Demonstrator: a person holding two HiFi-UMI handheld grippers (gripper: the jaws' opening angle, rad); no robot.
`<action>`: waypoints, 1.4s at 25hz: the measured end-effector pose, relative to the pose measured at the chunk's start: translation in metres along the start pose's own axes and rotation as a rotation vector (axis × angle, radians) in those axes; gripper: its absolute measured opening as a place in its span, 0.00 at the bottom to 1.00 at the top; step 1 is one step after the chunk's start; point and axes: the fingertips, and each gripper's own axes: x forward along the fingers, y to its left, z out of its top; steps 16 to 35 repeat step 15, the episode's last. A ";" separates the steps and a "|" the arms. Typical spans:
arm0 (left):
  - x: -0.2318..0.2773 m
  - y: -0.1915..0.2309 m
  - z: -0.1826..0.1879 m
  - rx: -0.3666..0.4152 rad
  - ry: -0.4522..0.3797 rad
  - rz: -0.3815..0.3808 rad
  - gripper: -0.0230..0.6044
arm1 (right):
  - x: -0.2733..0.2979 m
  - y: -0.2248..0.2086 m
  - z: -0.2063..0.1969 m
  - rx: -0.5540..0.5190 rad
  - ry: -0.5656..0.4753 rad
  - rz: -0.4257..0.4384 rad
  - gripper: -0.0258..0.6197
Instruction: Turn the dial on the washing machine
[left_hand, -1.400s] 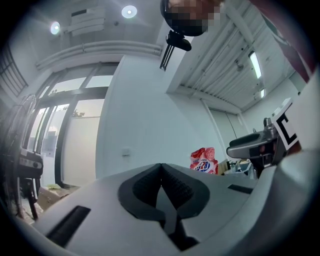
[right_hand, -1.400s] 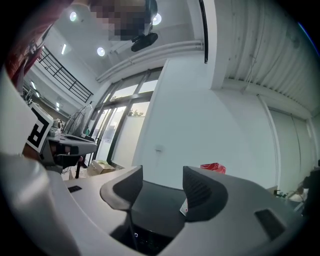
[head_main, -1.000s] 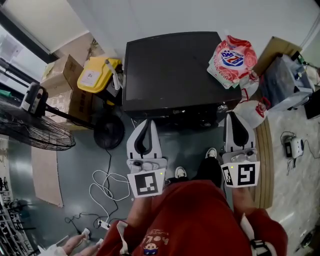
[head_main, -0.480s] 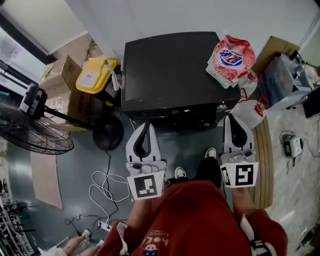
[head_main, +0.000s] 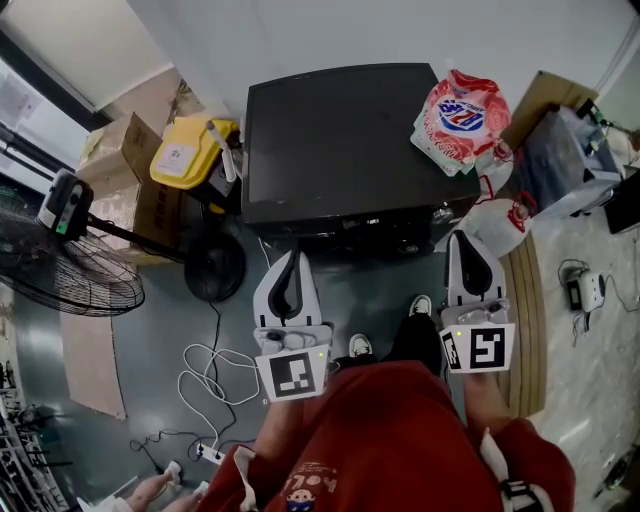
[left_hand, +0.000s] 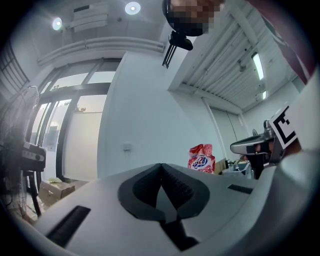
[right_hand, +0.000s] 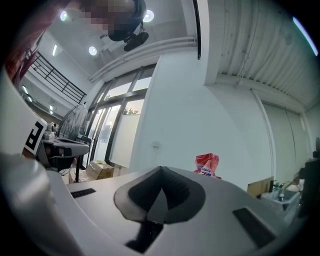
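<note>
Little changed from second before: both grippers kept place, near side of washing machine (head_main: 345, 140). Left gripper (head_main: 291, 258) was closed, empty. Right gripper (head_main: 466, 240) was closed, empty, by machine's near right corner. Dial couldn't be made out on front panel, so likely no turning was under way.

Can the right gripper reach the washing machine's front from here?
Probably yes: the right gripper, jaws shut, points at the washing machine's front right corner with nothing visible between them; the red bag sits on top, aside.
</note>
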 end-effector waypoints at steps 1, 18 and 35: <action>0.000 0.000 0.000 0.000 0.000 -0.001 0.05 | 0.000 0.000 0.000 -0.002 0.000 -0.001 0.05; 0.003 0.001 -0.004 -0.006 -0.003 -0.011 0.05 | 0.002 0.001 -0.006 -0.012 0.021 -0.010 0.05; 0.003 0.001 -0.004 -0.006 -0.003 -0.011 0.05 | 0.002 0.001 -0.006 -0.012 0.021 -0.010 0.05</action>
